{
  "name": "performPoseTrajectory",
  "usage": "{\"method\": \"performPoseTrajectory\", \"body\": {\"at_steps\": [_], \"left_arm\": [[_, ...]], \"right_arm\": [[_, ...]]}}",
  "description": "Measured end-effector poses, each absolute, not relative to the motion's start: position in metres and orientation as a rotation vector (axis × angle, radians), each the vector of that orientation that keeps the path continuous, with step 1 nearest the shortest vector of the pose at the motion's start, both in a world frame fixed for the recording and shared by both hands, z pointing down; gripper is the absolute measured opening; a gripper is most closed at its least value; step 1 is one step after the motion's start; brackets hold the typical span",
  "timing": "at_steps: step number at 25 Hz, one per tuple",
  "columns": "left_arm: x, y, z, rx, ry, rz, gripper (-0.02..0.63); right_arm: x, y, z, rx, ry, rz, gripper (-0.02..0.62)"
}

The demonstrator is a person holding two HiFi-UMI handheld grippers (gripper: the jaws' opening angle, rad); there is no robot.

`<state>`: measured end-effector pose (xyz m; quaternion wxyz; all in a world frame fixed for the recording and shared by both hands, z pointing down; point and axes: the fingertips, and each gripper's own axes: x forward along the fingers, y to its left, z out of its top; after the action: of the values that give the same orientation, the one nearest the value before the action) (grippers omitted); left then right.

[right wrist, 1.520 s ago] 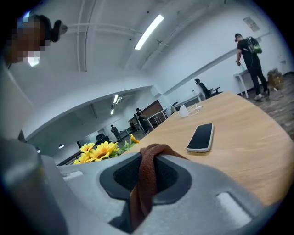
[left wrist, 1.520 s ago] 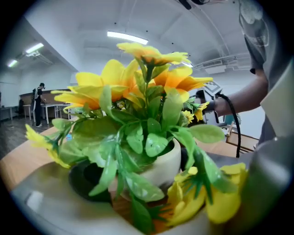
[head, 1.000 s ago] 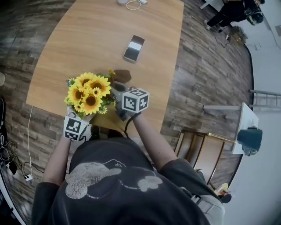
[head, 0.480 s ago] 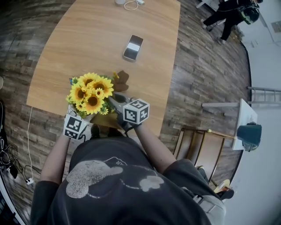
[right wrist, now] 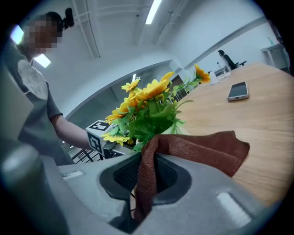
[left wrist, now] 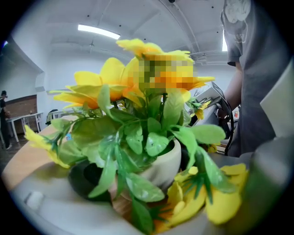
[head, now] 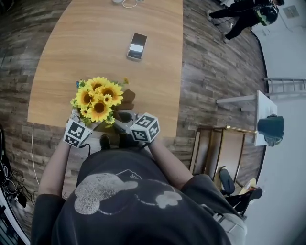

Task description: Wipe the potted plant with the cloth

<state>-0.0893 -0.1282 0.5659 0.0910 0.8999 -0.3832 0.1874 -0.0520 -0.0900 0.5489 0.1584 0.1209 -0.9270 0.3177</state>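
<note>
**Pot held, cloth at plant**

Potted plant (head: 98,98) stands near the table's (head: 62,57) front edge, lower left of the head view. Left gripper (head: 79,125) has its jaws closed against the white pot (left wrist: 161,160). Right gripper (right wrist: 142,179) is clamped on the brown cloth (right wrist: 202,147), which is up beside the leaves. Phone (head: 136,46) lies upper centre.

A light wooden table (head: 95,43) stands on a dark plank floor (head: 215,57); a phone (head: 137,46) lies flat near its middle; a white cable (head: 129,4) lies at the far edge; the potted plant (head: 98,98) sits at the near edge, well apart from the phone.
</note>
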Motion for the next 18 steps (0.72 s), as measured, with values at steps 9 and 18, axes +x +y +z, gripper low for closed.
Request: {"method": "performPoseTrajectory", "body": {"at_steps": [9, 18], "left_arm": [[-0.092, -0.126, 0.571, 2.709, -1.096, 0.610, 0.508], [-0.124, -0.105, 0.567, 2.463, -1.496, 0.496, 0.594]], "right_arm": [[-0.039, -0.091, 0.541, 0.500, -2.670, 0.935, 0.046], [0.038, -0.131, 0.522, 0.817, -2.693, 0.916, 0.046]]}}
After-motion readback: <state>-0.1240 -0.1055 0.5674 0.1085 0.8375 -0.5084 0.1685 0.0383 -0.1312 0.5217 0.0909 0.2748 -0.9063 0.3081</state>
